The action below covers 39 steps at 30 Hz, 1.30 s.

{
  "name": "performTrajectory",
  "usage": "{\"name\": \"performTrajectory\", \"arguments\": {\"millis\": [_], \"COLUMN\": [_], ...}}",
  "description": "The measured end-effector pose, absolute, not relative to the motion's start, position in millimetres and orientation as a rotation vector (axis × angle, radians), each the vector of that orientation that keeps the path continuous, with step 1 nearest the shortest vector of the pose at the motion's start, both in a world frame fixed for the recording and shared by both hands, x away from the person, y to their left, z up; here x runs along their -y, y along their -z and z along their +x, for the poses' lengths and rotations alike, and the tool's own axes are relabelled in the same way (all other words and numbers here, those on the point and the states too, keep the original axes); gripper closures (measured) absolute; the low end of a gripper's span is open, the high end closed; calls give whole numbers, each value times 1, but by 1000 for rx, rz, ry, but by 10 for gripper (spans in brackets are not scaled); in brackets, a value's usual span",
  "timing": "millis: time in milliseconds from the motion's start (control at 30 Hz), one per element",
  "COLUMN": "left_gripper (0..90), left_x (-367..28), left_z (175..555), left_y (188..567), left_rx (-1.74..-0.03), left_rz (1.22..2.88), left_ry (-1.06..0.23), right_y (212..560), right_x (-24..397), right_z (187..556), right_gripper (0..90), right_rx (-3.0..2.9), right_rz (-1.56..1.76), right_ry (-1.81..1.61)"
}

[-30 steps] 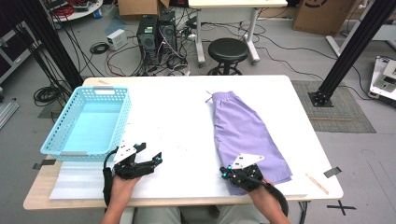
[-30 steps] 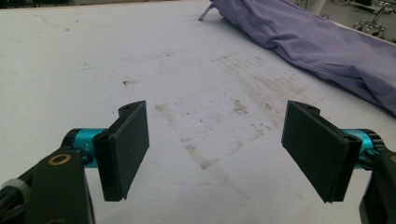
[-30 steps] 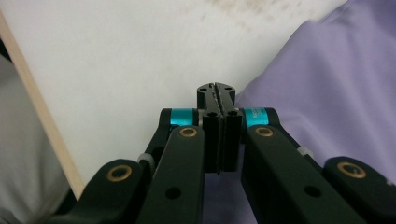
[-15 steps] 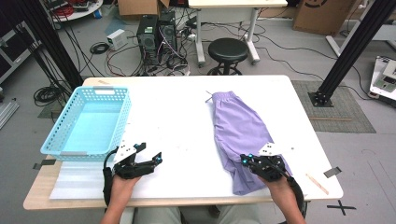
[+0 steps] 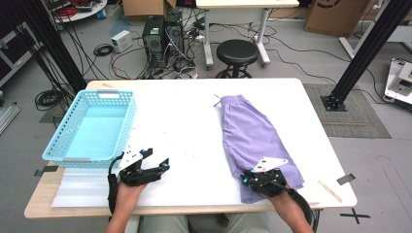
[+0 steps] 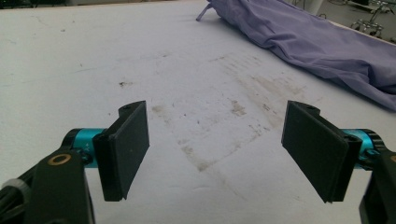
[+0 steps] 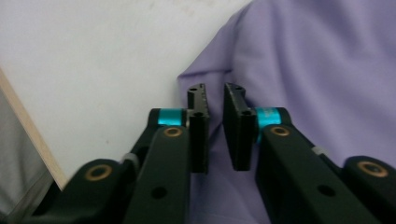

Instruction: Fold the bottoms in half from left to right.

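Purple shorts [image 5: 252,138] lie flat on the white surface [image 5: 194,126], right of centre. Long axis runs from the far middle of the surface toward the near right edge, slightly slanted. Waistband end points away from the person, with a drawstring tip sticking out at its left corner; leg hems point toward the person. Near end of the garment reaches close to the front edge of the surface.

Right claw [image 5: 257,180] sits over the near-left hem. Its jaws have just been opening: in the right gripper view [image 7: 215,100] a narrow gap stands between the two pads, with purple fabric directly beneath and ahead of them. Pads do not press on the cloth; whether a fold rises into the gap cannot be told. Right hand and claw body hide the hem corner in the high view.

Left claw [image 5: 158,167] rests at the near left of the surface, jaws spread wide, nothing between them [image 6: 215,149]. In the left gripper view the shorts [image 6: 317,42] are cut off at the right frame edge.

Blue basket [image 5: 73,145] stands at the left edge of the surface, well apart from the shorts. Its near rim sits just beside the left claw's grey plate. Stains on the surface show between the left jaws.
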<state>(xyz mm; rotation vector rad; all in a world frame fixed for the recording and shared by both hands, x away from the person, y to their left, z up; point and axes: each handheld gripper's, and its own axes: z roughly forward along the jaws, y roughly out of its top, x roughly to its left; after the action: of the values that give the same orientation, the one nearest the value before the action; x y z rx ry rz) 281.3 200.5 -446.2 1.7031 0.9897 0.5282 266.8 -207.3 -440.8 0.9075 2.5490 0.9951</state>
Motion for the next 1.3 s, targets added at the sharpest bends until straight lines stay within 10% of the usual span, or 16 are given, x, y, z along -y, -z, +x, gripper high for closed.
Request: {"name": "performTrajectory", "arguments": {"millis": [1300], "left_gripper": [233], "left_x": [-200], "left_z": [281], "left_y": [446], "left_rx": [-986], "left_rz": [1707], "left_ry": [-524], "right_y": [442], "right_x": [171], "right_z": [274], "right_gripper": [781], "right_rx": [-2500], "right_rz": [806], "right_ry": [-881]}}
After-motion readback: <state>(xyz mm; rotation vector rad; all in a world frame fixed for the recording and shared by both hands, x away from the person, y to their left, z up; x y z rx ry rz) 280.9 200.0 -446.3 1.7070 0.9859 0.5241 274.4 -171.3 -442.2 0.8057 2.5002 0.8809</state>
